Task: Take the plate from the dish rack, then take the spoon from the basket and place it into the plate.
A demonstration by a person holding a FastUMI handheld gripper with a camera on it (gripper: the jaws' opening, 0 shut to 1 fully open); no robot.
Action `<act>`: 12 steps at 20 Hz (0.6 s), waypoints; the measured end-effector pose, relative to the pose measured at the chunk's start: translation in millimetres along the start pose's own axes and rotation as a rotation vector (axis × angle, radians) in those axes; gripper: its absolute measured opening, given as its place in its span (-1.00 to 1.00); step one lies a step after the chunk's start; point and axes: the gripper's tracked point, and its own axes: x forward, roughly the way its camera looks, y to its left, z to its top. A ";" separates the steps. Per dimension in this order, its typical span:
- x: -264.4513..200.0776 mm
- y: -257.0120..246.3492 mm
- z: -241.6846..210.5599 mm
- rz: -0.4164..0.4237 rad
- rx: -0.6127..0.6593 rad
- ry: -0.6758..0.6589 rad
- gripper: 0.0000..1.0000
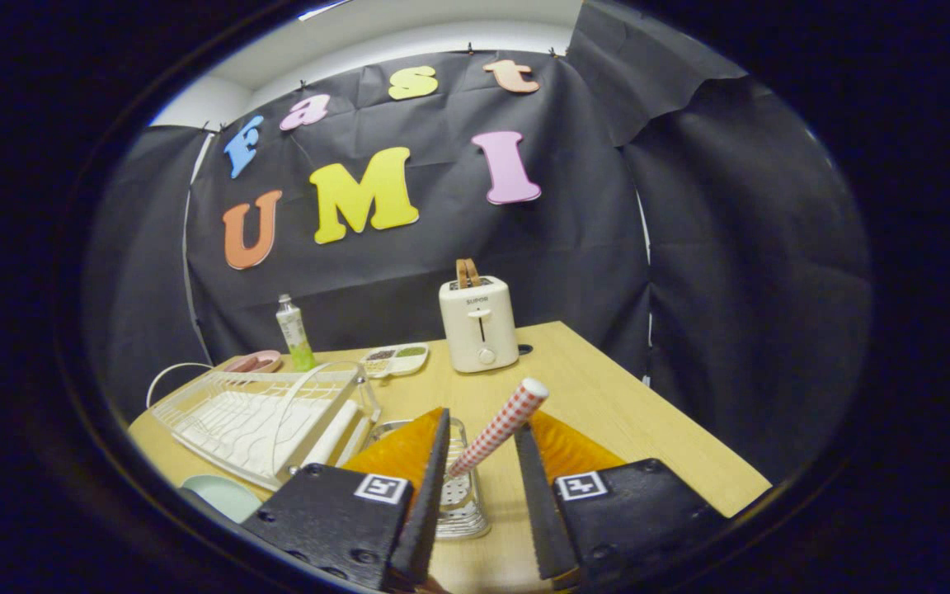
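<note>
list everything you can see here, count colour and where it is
spoon: 1, red-and-white checked handle, between the claw's fingers, rising from the basket
basket: 1, silvery perforated metal, just ahead of the fingers
dish rack: 1, white, beside the basket
plate: 1, pale green, on the table in front of the rack
toaster: 1, cream, beyond the fingers
bottle: 1, green-white, behind the rack
divided tray: 1, white, beside the toaster
pink dish: 1, behind the rack
table: 1, light wood
claw: 1, fingers either side of the spoon handle
</note>
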 end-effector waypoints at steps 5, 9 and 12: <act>-9.8 15.6 26.0 0.020 -0.015 -0.103 -0.45; -17.2 26.3 52.4 -0.012 -0.033 -0.131 -0.70; -29.2 36.9 80.4 -0.029 -0.052 -0.170 -0.72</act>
